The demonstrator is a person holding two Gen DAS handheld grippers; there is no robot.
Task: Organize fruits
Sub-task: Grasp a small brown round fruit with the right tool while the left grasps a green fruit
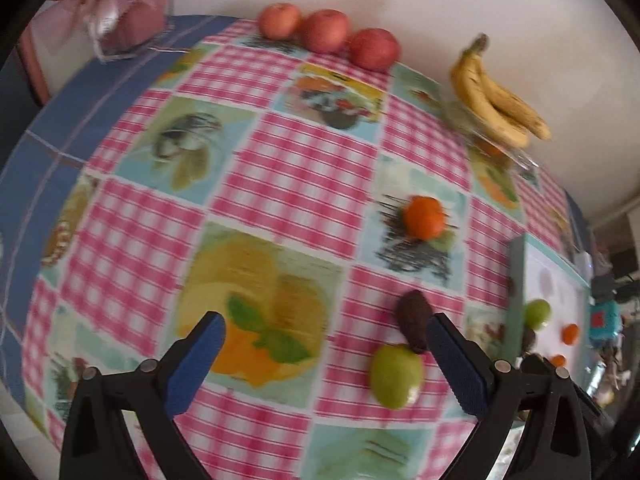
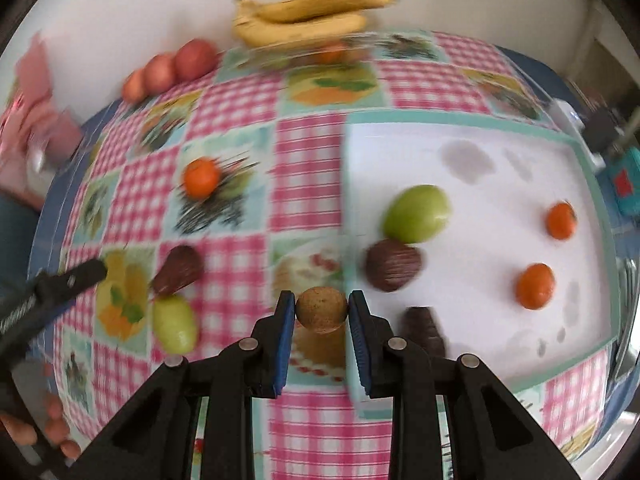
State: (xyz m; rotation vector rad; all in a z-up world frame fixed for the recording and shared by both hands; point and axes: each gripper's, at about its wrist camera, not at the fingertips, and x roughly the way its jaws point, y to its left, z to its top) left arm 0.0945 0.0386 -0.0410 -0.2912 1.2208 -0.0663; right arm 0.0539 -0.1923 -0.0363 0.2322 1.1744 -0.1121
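Note:
My right gripper is shut on a round brown fruit, held just above the left rim of the white tray. In the tray lie a green fruit, two dark brown fruits and two tangerines. My left gripper is open over the checked tablecloth with nothing between its pads. A dark brown fruit lies against its right finger, and a green fruit sits just inside that finger. A tangerine lies farther back on the cloth.
Three red apples line the wall at the back. Bananas rest on a glass dish beside them. A clear box with pink contents stands at the back left corner. A person's fingers show at the lower left.

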